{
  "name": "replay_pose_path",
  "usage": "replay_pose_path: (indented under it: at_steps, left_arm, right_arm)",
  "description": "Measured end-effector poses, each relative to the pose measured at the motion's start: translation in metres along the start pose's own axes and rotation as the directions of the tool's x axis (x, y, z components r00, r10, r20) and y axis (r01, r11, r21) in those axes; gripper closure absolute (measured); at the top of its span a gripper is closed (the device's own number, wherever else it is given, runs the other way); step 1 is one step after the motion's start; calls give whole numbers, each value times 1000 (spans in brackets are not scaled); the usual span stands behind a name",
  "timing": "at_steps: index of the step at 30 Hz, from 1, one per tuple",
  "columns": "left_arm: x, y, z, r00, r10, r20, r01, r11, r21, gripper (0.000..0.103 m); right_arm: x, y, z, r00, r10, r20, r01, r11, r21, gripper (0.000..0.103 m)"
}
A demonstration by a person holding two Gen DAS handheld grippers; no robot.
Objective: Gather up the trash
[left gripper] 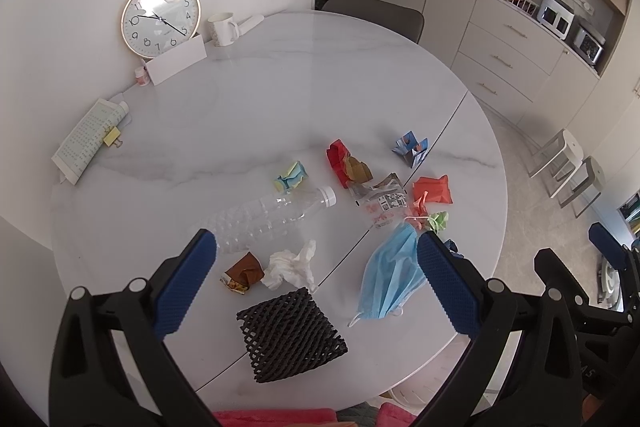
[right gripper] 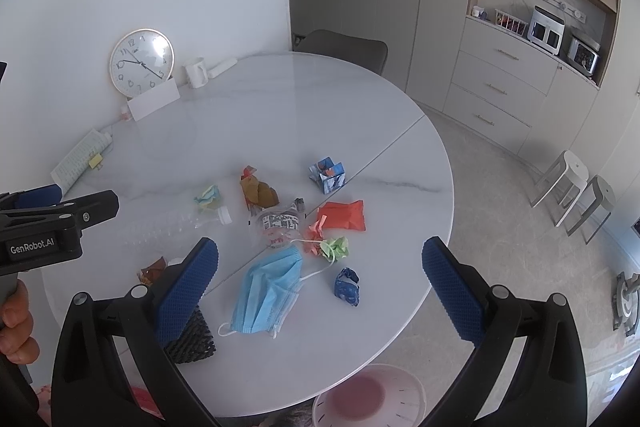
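Note:
Trash lies scattered on the round white marble table. In the left wrist view I see a clear plastic bottle, a crumpled white tissue, a black foam net, a blue face mask, a brown wrapper and red paper. My left gripper hovers open above the tissue and net. My right gripper is open above the face mask, near a blue crumpled wrapper and an orange packet. A pink-bottomed white bin sits below the table edge.
A wall clock, a white card, a mug and a clipped booklet stand along the table's far left. A grey chair is behind the table. Cabinets and two stools are to the right. A hand holds the left gripper.

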State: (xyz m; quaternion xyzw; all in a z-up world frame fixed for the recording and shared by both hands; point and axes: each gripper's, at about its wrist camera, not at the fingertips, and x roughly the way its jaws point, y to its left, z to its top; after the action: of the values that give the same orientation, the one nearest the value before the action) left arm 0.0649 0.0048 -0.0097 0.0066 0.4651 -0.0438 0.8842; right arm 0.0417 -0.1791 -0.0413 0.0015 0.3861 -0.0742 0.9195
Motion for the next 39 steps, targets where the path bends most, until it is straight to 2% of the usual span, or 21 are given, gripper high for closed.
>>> replay_pose_path:
  at_steps: [4, 10, 15, 19, 21, 23, 26, 27, 29, 30, 32, 33, 34, 35, 37, 39]
  left_arm:
    - [6, 9, -3, 1000, -19, 11, 19, 1000, 24, 6]
    - [27, 33, -22, 999, -35, -7, 36, 995, 93, 6]
    - [47, 50, -57, 997, -52, -58, 61, 983, 171, 6]
    - [71, 50, -92, 990, -56, -128, 89, 960, 267, 6]
    - [84, 48, -106, 983, -72, -169, 117, 954, 274, 6]
    - [97, 48, -119, 968, -103, -228, 163, 951, 264, 6]
    - [111, 44, -131, 961, -117, -250, 194, 930, 312, 7]
    - [114, 41, -133, 962, -112, -251, 200, 911, 360, 7]
    - [120, 35, -138, 963, -95, -252, 215, 836, 505, 7]
    - [122, 32, -140, 963, -91, -255, 226, 788, 573, 6]
    - [127, 26, -147, 961, -90, -263, 256, 652, 714, 6]
    - [129, 24, -149, 958, -94, -272, 271, 610, 744, 6]
    - [133, 22, -152, 951, -98, -293, 297, 552, 780, 6]
    - [137, 20, -154, 945, -102, -310, 317, 509, 800, 6]
    - [146, 16, -157, 930, -119, -347, 362, 447, 818, 6]
    - [157, 13, -158, 914, -130, -384, 402, 413, 817, 6]
  right_arm:
    - [2, -1, -2, 1000, 23, 18, -23, 1000, 20, 2]
    - [26, 1, -16, 996, 78, -31, -77, 996, 38, 2]
    - [52, 8, -35, 989, 69, -133, -67, 998, 22, 2]
    - [74, 16, -53, 976, 51, -214, -56, 998, -19, 2]
    - [83, 18, -59, 969, 55, -241, -62, 998, -23, 2]
    - [91, 20, -66, 961, 65, -268, -74, 997, -24, 2]
    - [102, 22, -74, 952, 64, -300, -83, 995, -51, 2]
    - [105, 24, -76, 950, 60, -306, -84, 994, -64, 2]
    - [112, 25, -80, 944, 48, -327, -81, 993, -90, 2]
    - [114, 26, -81, 941, 41, -337, -78, 992, -99, 2]
    - [119, 26, -83, 937, 25, -349, -67, 992, -110, 2]
    - [120, 26, -83, 936, 17, -351, -59, 992, -111, 2]
    - [121, 26, -83, 935, 9, -354, -51, 993, -110, 2]
    - [122, 26, -83, 934, 4, -357, -44, 993, -106, 2]
    - [124, 26, -83, 931, -8, -364, -28, 995, -94, 2]
    - [125, 26, -82, 929, -22, -370, -8, 997, -79, 2]
